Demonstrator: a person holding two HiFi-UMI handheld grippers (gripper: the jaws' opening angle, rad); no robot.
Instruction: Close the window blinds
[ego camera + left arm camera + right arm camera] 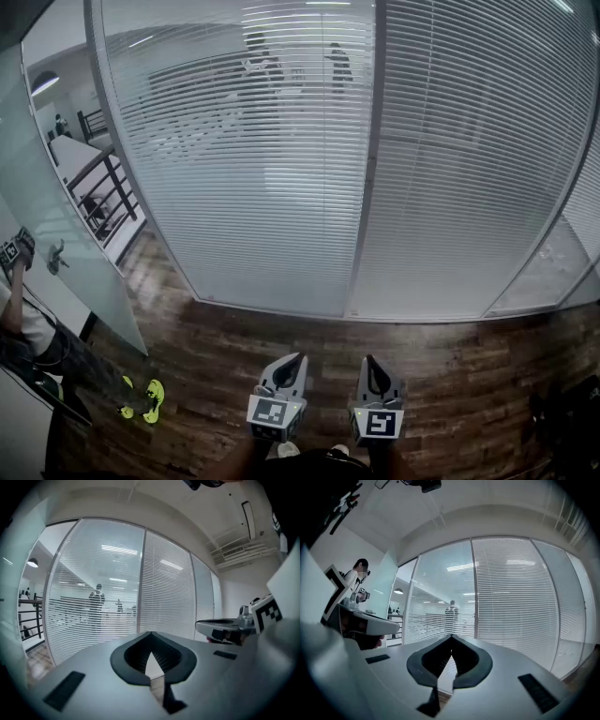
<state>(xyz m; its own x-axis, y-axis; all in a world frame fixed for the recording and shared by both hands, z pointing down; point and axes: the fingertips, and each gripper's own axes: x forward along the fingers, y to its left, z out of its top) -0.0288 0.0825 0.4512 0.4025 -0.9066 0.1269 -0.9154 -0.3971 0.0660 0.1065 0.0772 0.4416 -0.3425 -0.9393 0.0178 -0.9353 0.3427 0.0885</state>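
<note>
Head view: wood floor (450, 366) before blinds (281, 169)

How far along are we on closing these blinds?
Done: the right blind looks closed, opaque. In hand: nothing; left gripper and right gripper are both shut, empty, held low, touching nothing. Left: the left blind has open slats, people visible through them.

No writing, brand, number or sign can be read in any view. The only printed marks are the black-and-white square marker (276, 412) on the left gripper (296, 358) and its twin (379, 423) on the right gripper (371, 361). Both are block patterns, not letters.
</note>
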